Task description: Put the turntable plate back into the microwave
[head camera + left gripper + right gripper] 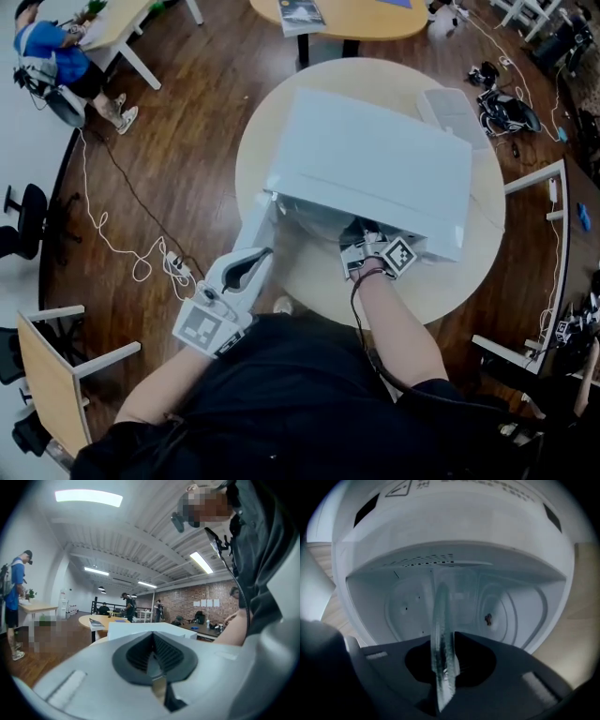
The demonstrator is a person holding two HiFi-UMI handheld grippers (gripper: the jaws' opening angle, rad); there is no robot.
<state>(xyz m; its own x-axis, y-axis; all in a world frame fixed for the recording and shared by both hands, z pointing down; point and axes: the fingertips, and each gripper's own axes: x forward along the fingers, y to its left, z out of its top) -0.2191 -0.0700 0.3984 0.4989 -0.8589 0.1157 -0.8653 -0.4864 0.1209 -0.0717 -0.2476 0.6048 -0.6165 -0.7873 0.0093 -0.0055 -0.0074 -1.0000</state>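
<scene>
right hand-held gripper pinches clear turntable plate, edge-on | microwave ahead | left hand-held gripper closed, empty

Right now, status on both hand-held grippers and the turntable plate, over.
Right hand-held gripper shut on turntable plate, at microwave mouth. Left hand-held gripper shut, empty. Nothing seen blocking cavity.

Clear, smooth glass turntable plate. Smooth, satin white-painted microwave. Matt pale wood desk. Dark polished wood floor, 10 o'clock.
</scene>
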